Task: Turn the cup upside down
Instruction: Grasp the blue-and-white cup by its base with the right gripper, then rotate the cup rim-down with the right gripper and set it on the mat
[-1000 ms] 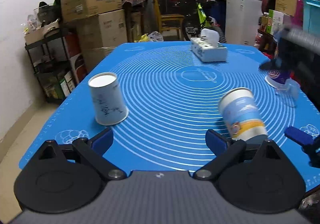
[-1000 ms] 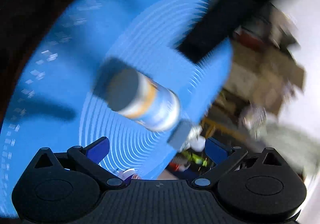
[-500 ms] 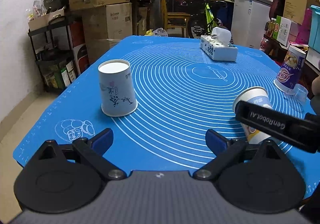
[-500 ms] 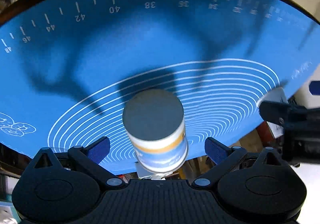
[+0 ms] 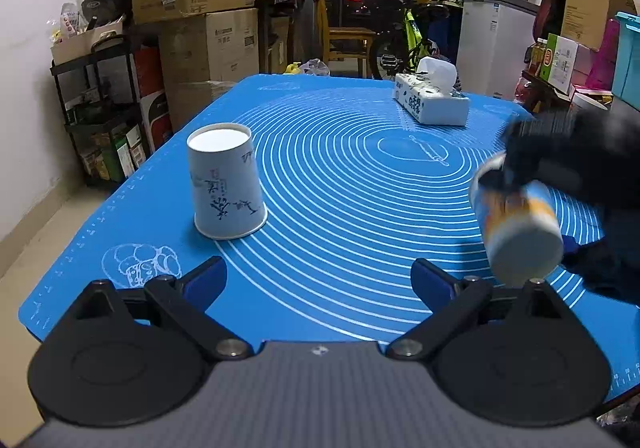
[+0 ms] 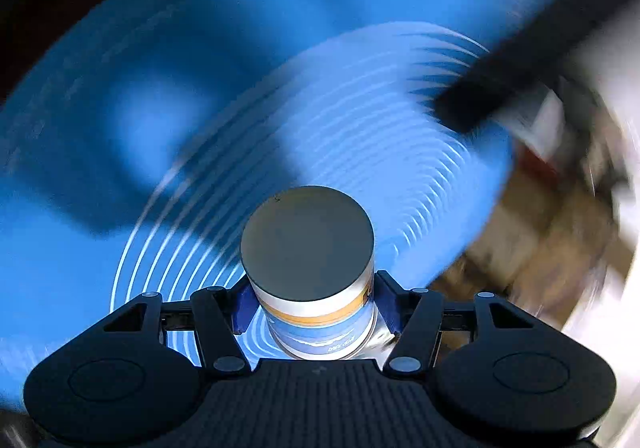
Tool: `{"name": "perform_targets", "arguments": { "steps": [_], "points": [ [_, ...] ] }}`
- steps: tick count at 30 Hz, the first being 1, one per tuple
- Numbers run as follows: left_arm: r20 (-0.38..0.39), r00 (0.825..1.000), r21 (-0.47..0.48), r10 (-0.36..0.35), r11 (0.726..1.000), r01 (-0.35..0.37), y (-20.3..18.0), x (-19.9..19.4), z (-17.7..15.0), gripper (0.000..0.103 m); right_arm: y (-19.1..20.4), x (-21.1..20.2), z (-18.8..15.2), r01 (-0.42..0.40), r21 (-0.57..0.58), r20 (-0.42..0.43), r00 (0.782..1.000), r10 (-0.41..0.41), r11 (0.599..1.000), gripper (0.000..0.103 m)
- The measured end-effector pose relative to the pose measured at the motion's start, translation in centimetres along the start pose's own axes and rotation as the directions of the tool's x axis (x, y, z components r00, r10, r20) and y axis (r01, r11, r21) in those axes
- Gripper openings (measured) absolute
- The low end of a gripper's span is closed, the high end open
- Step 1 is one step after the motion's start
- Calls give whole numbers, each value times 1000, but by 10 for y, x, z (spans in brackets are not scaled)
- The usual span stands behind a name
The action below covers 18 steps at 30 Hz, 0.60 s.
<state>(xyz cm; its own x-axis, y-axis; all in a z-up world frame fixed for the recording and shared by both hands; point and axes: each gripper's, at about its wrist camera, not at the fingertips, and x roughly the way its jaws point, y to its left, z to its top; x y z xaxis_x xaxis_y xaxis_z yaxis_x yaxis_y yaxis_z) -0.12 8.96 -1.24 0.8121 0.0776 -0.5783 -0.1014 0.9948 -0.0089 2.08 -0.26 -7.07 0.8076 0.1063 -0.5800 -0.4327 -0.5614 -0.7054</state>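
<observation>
My right gripper [image 6: 316, 310] is shut on a blue, white and orange paper cup [image 6: 312, 272], its flat base pointing away from the camera. In the left wrist view the same cup [image 5: 520, 232] hangs tilted above the right side of the blue mat [image 5: 340, 187], base toward the camera, with the blurred dark right gripper [image 5: 516, 183] over it. A white paper cup with black drawings [image 5: 226, 187] stands upside down on the mat's left. My left gripper [image 5: 318, 280] is open and empty over the mat's near edge.
A tissue box [image 5: 432, 99] sits at the mat's far right. Cardboard boxes [image 5: 200, 7], a shelf rack [image 5: 100, 107], a bicycle [image 5: 400, 35] and a white cabinet [image 5: 492, 43] stand around the table. The right wrist view is motion-blurred.
My right gripper closed on the blue cup, lifted it off the mat and is turning it. The left gripper drew back a little and stayed open.
</observation>
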Motion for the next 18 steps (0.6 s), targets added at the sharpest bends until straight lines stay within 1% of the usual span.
{"name": "perform_targets", "arguments": {
  "steps": [1, 2, 4, 5, 7, 8, 9, 11, 12, 13, 15, 16, 17, 18],
  "points": [
    [3, 1000, 1, -2, 1000, 2, -1, 0, 1, 98, -11, -3, -6, -10, 133, 23, 1000, 7, 991, 65],
    [4, 1000, 1, -3, 1000, 3, -1, 0, 2, 98, -19, -6, -10, -18, 234, 42, 999, 8, 972, 65],
    [7, 1000, 0, -5, 1000, 5, -1, 0, 3, 98, -33, -11, -29, -45, 439, 84, 996, 9, 897, 65],
    [9, 1000, -1, -7, 1000, 7, -2, 0, 4, 98, -38, -13, -36, -60, 531, 107, 994, 4, 845, 65],
    [14, 1000, -3, -10, 1000, 10, -3, 0, 6, 98, -50, -17, -55, -111, 697, 155, 988, 2, 709, 65],
    [18, 1000, -5, -10, 1000, 10, -4, 0, 7, 98, -56, -19, -65, -134, 764, 177, 984, -5, 631, 65],
    [22, 1000, -6, -12, 1000, 12, -5, 0, 7, 98, -56, -19, -75, -159, 826, 198, 980, -15, 540, 65],
    [30, 999, -7, -15, 1000, 15, -7, 0, 8, 98, -64, -17, -97, -210, 908, 236, 971, -29, 363, 65],
    [32, 999, -7, -16, 1000, 16, -8, 0, 8, 98, -62, -14, -107, -235, 937, 253, 967, -39, 260, 65],
    [33, 999, -7, -15, 1000, 15, -9, 1, 8, 98, -49, -25, -120, -253, 951, 265, 963, -45, 180, 65],
    [33, 999, -4, -13, 1000, 13, -11, 2, 9, 98, -41, -19, -139, -295, 956, 294, 954, -59, -11, 65],
    [33, 999, -4, -13, 1000, 13, -13, 2, 9, 98, -35, -23, -151, -308, 948, 304, 951, -66, -80, 65],
    [35, 999, -3, -12, 1000, 12, -14, 3, 9, 98, -29, -19, -157, -318, 935, 310, 948, -72, -159, 65],
    [37, 999, -3, -12, 1000, 12, -15, 3, 9, 98, -32, -11, -161, -319, 921, 311, 948, -74, -222, 65]
  ]
}}
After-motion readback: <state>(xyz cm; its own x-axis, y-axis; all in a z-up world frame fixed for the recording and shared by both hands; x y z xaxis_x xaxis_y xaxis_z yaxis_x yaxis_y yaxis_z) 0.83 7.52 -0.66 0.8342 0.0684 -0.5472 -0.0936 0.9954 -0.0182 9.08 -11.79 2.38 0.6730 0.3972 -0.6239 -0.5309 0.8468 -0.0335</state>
